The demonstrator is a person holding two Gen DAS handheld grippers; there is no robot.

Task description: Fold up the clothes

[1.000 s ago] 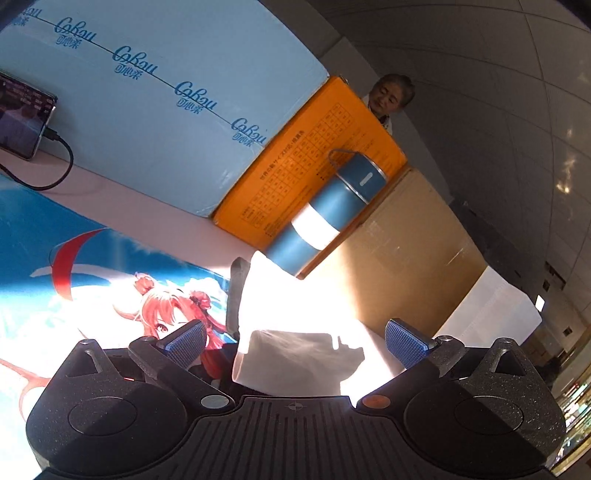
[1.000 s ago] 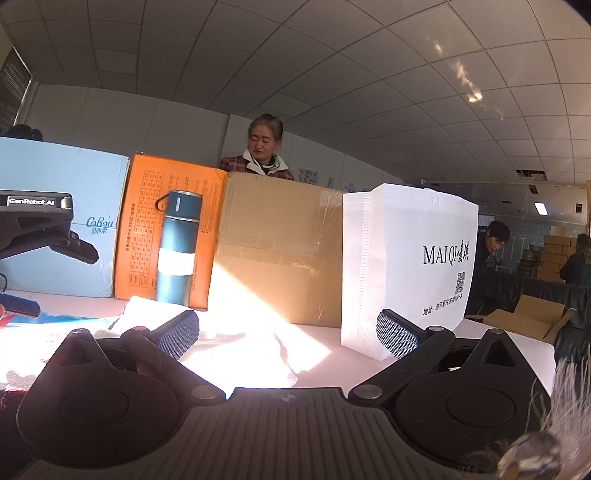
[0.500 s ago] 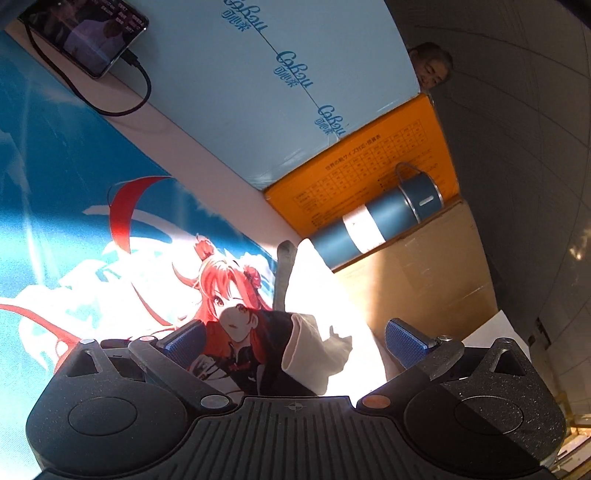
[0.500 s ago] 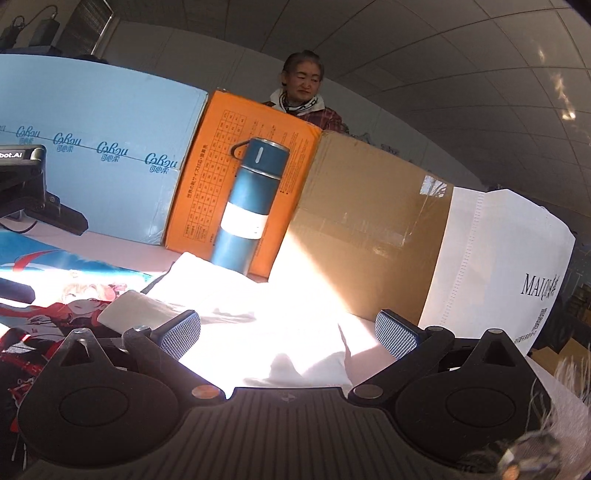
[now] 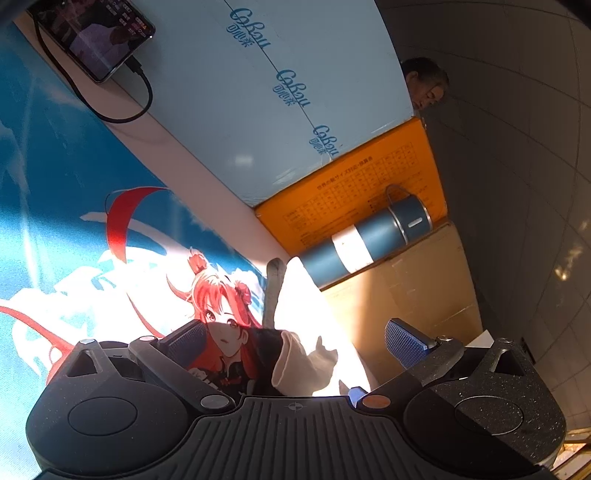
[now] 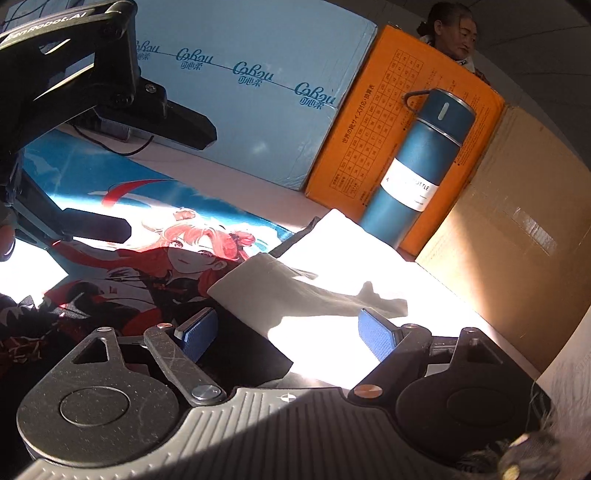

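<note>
A white garment (image 6: 332,258) lies in bright sun on the right end of a blue anime-print mat (image 6: 177,236), and its folded sleeve (image 6: 258,280) points left. In the left wrist view the same garment (image 5: 306,302) lies ahead. My left gripper (image 5: 295,341) is open, with the sleeve end (image 5: 299,362) loose between its fingers. My right gripper (image 6: 286,332) hovers low over the garment's near edge. Its jaws are closing with cloth between them, but the pads do not press on it. The left gripper (image 6: 147,173) also shows at upper left in the right wrist view.
A blue flask (image 6: 417,166) stands just behind the garment against an orange box (image 6: 354,147). A light-blue box (image 6: 240,103) and a brown carton (image 6: 517,229) wall off the back. A phone (image 5: 96,33) with a cable lies far left. A person (image 6: 454,29) is behind the boxes.
My right gripper swung left and tipped down onto the garment, and its jaws narrowed. The left gripper rolled and sank a little, then held still.
</note>
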